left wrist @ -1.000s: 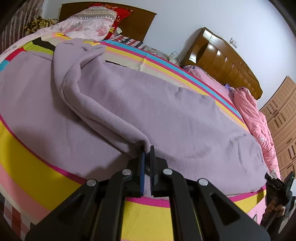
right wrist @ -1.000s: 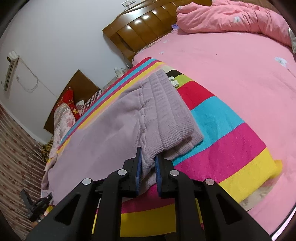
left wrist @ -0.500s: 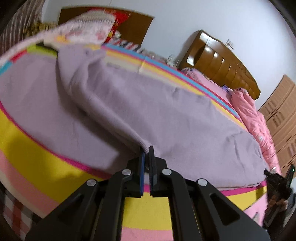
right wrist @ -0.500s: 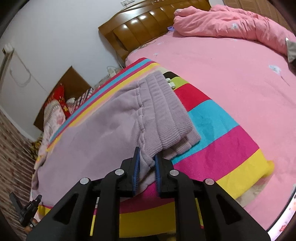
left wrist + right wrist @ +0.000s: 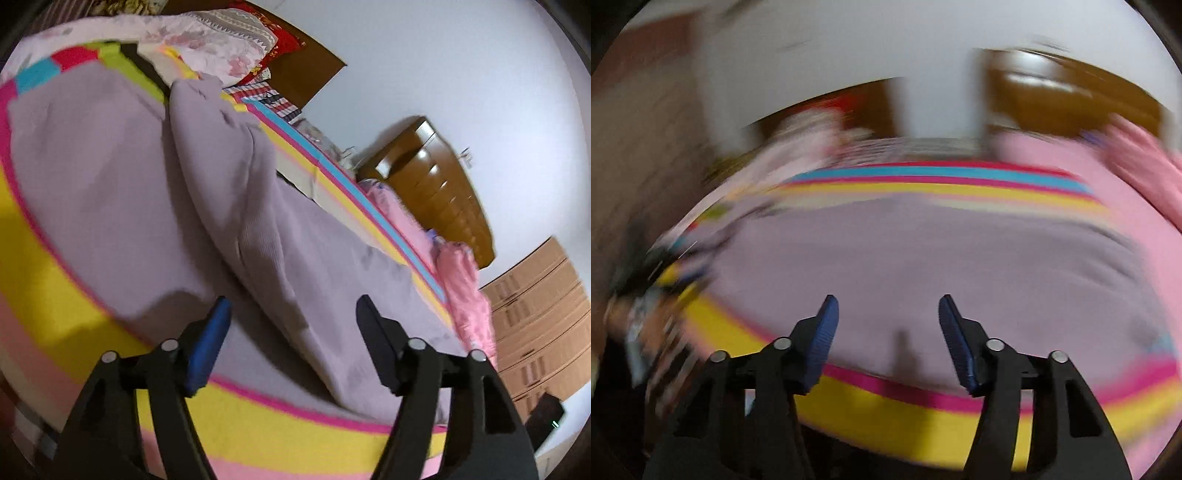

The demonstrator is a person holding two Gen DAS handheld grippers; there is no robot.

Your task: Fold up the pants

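The lilac knit pants (image 5: 207, 206) lie spread across a striped blanket (image 5: 288, 435) on the bed, one leg folded over the other in a long ridge. My left gripper (image 5: 293, 308) is open and empty just above the near edge of the pants. In the right wrist view, heavily blurred, the pants (image 5: 923, 266) fill the middle. My right gripper (image 5: 886, 306) is open and empty above their near edge.
Pillows (image 5: 207, 40) are stacked at the far end of the bed. A wooden headboard (image 5: 436, 184) and a pink quilt (image 5: 465, 291) lie to the right, with a wooden wardrobe (image 5: 543, 321) beyond.
Both grippers have let go of the pants and opened wide. The right gripper has swung sharply left, blurring its view. The left one has tilted and pulled back a little.
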